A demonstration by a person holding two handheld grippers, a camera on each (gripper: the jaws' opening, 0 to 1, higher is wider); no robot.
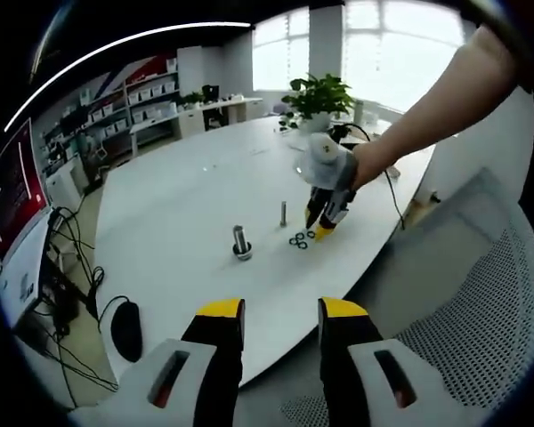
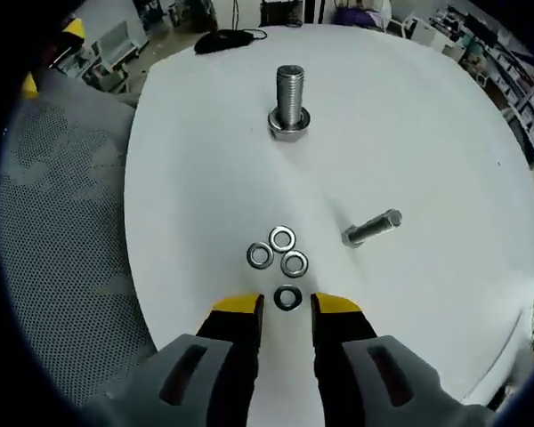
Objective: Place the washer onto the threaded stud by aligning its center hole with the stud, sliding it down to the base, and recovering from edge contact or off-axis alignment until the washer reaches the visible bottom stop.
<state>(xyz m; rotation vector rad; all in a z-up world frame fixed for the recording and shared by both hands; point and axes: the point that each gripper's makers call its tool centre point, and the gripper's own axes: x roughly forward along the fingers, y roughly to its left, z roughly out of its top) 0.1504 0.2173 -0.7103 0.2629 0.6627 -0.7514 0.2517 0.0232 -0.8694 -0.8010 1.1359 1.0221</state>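
Note:
The threaded stud (image 2: 289, 96) stands upright on a nut-like base on the white table (image 2: 427, 133), far ahead of my right gripper (image 2: 287, 307). That gripper is open and low over the table, with one washer (image 2: 288, 298) lying flat between its yellow tips. Three more washers (image 2: 282, 251) lie clustered just beyond. In the left gripper view the stud (image 1: 241, 241) stands mid-table, and a hand holds the right gripper (image 1: 323, 222) over the washers (image 1: 299, 240). My left gripper (image 1: 281, 311) is open and holds nothing, back off the table's near edge.
A thinner bolt (image 2: 371, 229) stands right of the washers, also seen as the thin bolt (image 1: 283, 213). A mesh chair (image 1: 481, 302) is beside the table. A mouse (image 1: 126, 329) and cables lie at the left end. A potted plant (image 1: 319, 98) stands at the far side.

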